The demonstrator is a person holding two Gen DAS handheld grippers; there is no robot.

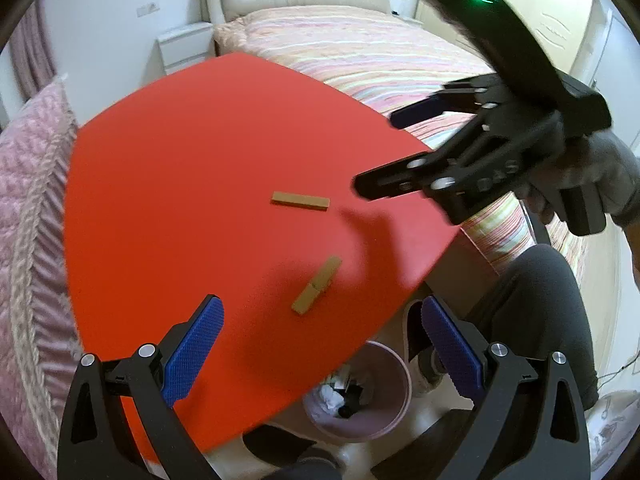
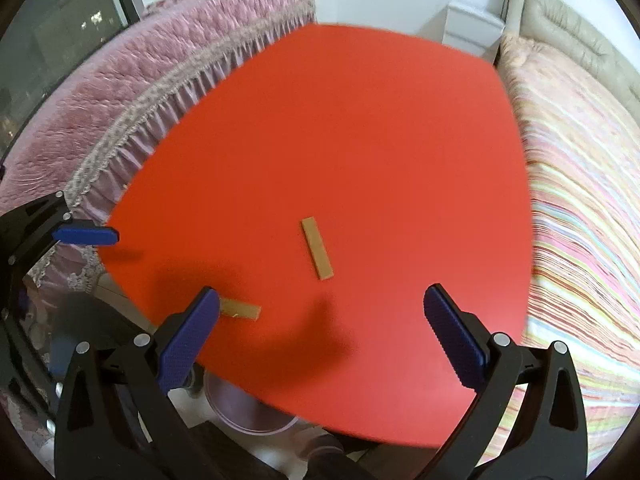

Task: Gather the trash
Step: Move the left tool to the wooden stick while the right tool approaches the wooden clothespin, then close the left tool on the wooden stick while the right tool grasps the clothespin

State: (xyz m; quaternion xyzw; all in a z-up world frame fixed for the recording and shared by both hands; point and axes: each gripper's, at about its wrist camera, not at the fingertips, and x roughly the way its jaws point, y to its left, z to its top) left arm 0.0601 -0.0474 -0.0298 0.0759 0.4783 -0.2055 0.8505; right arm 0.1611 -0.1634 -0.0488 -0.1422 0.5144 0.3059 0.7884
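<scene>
Two tan cardboard strips lie on the red table (image 1: 168, 168). One strip (image 1: 300, 201) (image 2: 317, 254) is near the middle. The other strip (image 1: 316, 286) (image 2: 240, 309) is closer to the table's near edge, partly behind my right gripper's left finger in the right wrist view. My left gripper (image 1: 324, 344) hovers open and empty over the near edge. My right gripper (image 2: 322, 340) is also open and empty; in the left wrist view it (image 1: 378, 152) hangs above the table's right side, held by a gloved hand. A pink bin (image 1: 360, 400) (image 2: 248, 408) holding crumpled trash stands on the floor below the table edge.
A bed with a striped cover (image 1: 360, 48) (image 2: 580, 220) borders one side of the table; a pink fringed cover (image 1: 28, 200) (image 2: 140, 80) borders another. A white nightstand (image 1: 184, 46) stands at the wall. The person's dark-trousered leg (image 1: 540, 300) is beside the bin.
</scene>
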